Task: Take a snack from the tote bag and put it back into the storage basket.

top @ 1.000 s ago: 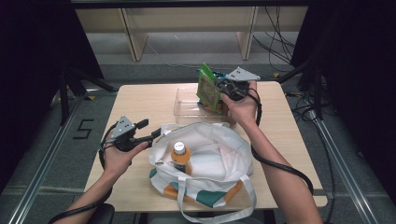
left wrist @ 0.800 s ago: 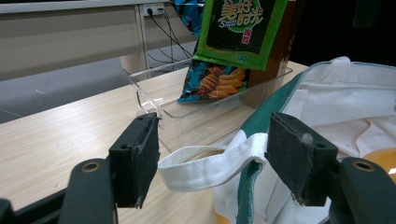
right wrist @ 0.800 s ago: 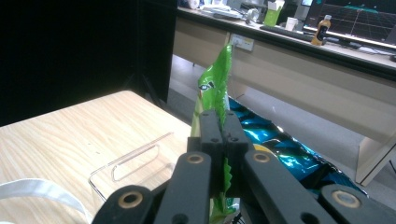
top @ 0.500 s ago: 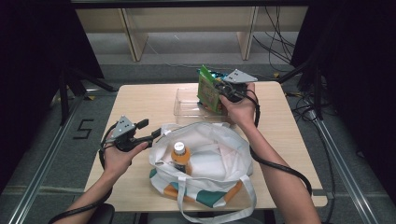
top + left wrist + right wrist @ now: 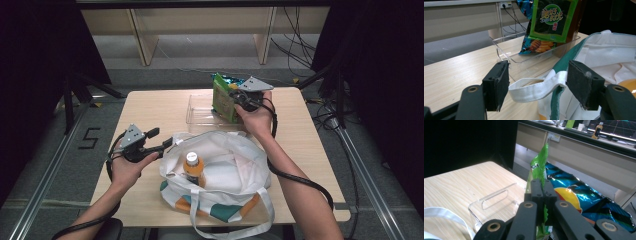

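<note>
Little had changed in the last second: the right tool (image 5: 239, 98) stayed clamped on the green snack packet (image 5: 223, 98) standing in the clear bin (image 5: 200, 114) by the tabletop's far edge, while the left tool (image 5: 161, 142), jaws apart, still straddled the tote bag's strap (image 5: 534, 88), so unpacking looked paused.

The green snack packet (image 5: 552, 18) has a bright green border around a dark panel with yellow lettering. The packet behind it (image 5: 584, 200) is glossy blue and teal with an orange-yellow disc and pictured golden chips. The bin (image 5: 202, 112) is clear plastic. The tote bag (image 5: 225, 175) is white with teal trim, and orange and teal patches low on its side. The bottle (image 5: 194, 167) in it is orange with a white cap. The table (image 5: 150, 107) is pale wood grain.
</note>
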A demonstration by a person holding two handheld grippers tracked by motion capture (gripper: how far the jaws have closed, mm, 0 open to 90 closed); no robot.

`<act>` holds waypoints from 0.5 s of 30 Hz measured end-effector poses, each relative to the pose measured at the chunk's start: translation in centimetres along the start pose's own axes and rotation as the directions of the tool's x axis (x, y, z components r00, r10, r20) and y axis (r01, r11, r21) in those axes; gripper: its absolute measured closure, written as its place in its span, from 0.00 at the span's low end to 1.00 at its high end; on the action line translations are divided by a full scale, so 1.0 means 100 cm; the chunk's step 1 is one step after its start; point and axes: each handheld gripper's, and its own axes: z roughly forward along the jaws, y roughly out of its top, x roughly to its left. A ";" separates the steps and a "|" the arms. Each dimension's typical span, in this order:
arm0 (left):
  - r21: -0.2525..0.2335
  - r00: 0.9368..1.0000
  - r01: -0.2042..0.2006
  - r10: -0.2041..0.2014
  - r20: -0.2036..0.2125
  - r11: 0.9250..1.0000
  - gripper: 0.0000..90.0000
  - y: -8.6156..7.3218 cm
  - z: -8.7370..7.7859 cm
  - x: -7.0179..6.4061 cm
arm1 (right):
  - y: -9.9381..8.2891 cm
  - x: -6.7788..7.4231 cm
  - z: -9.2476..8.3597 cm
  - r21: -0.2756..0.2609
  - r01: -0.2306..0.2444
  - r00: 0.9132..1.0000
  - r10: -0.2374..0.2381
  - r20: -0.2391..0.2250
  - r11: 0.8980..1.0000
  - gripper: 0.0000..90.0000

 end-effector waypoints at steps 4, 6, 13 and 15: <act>0.011 1.000 -0.003 0.003 -0.003 1.000 0.37 0.000 -0.001 0.000 | -0.002 0.000 0.001 0.011 0.019 1.000 -0.019 0.003 1.000 1.00; 0.018 1.000 -0.004 0.004 -0.007 1.000 0.37 0.000 -0.001 0.001 | -0.003 0.000 0.000 0.015 0.006 1.000 -0.006 -0.004 1.000 1.00; 0.017 1.000 -0.004 0.004 -0.005 1.000 0.37 0.000 -0.001 0.000 | -0.005 0.000 -0.001 0.022 -0.005 1.000 0.005 -0.006 1.000 1.00; 0.017 1.000 -0.004 0.004 -0.004 1.000 0.37 0.000 -0.001 0.000 | -0.006 -0.001 0.000 0.016 0.009 1.000 -0.009 0.004 1.000 1.00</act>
